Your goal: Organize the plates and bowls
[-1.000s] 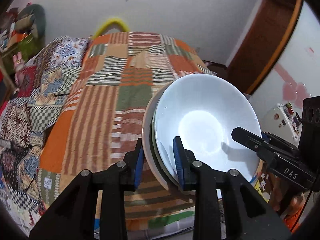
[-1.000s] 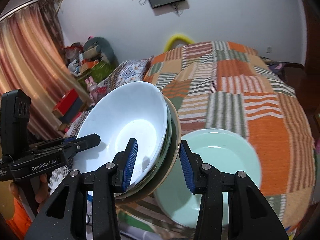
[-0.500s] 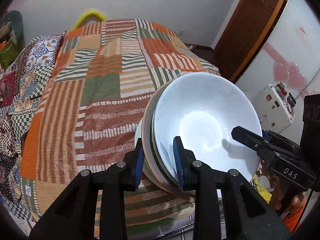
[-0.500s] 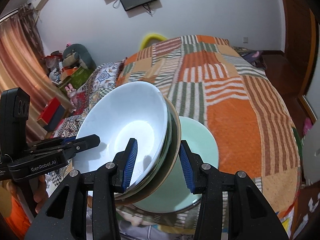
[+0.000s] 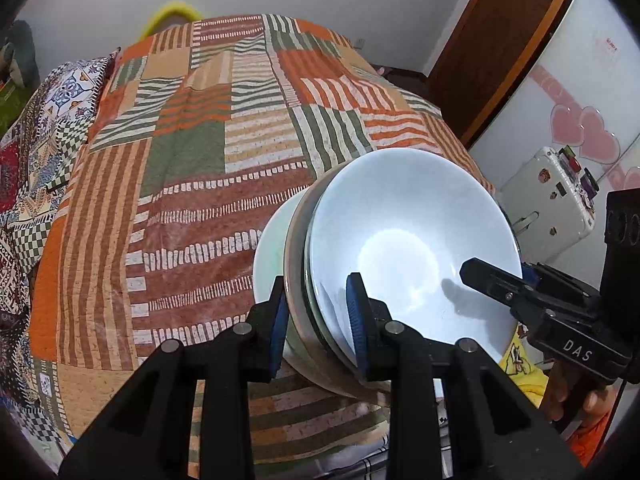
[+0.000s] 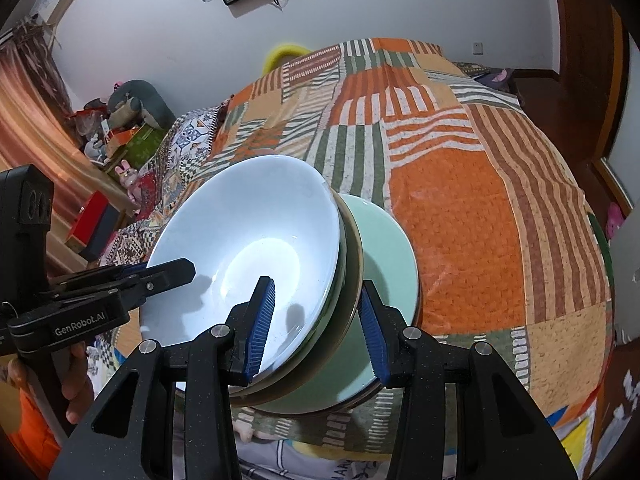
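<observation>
A stack of nested bowls point(image 5: 412, 248), white on top with darker rims under it, is held between both grippers. My left gripper point(image 5: 318, 318) is shut on its near-left rim. My right gripper point(image 6: 316, 328) is shut on the opposite rim of the same stack point(image 6: 256, 248). The stack hangs just over a pale green plate point(image 6: 384, 248) lying on the patchwork bed cover near its front edge; the plate's edge shows in the left wrist view point(image 5: 270, 248). Whether the stack touches the plate is hidden.
The patchwork bed cover point(image 5: 208, 152) spreads far behind the plate. A patterned pillow point(image 5: 68, 84) lies at the back left. A white fridge point(image 5: 568, 92) and a wooden door point(image 5: 492, 40) stand to the right. Curtains and clutter point(image 6: 120, 128) stand to the left.
Both grippers have carried the bowl stack across the bed cover until it sits over the pale green plate. The grips have not changed.
</observation>
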`<state>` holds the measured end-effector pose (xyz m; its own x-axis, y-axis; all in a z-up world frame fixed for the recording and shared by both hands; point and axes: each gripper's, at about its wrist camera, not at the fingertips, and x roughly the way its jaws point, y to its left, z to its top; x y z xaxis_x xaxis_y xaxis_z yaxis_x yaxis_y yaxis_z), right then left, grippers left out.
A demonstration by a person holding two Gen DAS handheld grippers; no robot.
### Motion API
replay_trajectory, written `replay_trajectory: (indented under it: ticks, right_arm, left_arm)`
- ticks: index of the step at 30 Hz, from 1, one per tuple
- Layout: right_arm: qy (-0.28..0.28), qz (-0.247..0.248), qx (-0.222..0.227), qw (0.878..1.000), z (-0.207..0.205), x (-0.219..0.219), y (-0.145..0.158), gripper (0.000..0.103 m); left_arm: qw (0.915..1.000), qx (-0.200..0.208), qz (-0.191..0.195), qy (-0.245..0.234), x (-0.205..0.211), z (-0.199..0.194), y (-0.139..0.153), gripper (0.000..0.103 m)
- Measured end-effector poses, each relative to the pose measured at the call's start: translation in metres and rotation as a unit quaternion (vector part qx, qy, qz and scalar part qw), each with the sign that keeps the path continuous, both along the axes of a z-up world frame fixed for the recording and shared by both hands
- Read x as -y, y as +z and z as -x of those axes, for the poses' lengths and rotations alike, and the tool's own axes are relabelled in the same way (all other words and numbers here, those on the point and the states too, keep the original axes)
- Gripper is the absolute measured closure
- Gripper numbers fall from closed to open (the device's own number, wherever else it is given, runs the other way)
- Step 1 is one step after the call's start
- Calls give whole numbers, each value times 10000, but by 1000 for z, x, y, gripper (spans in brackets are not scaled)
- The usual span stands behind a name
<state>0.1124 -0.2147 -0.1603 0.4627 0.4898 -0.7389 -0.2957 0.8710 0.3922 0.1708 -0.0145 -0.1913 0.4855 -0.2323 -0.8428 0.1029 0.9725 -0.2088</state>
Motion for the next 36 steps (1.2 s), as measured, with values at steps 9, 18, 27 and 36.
replay_trajectory:
  ticks: [9,18,27,36]
  right_arm:
    - [-8,-81,1,10000,-3,0,-2,64]
    - [65,-238,35,9997,-4,-2,-2,59]
    - [-16,16,253,9997,4,4,9,59]
    - [-5,-14,840,9965,20,11,50,59]
  left_arm:
    - [9999,-92,80,48,-2,-5,-7,75]
    - [9995,-43,287,100,-13,-5,-17,74]
    - [9976,518,-446,83,-3,9,0,74]
    - [9913,1291,-200,159,-11,38,63,74]
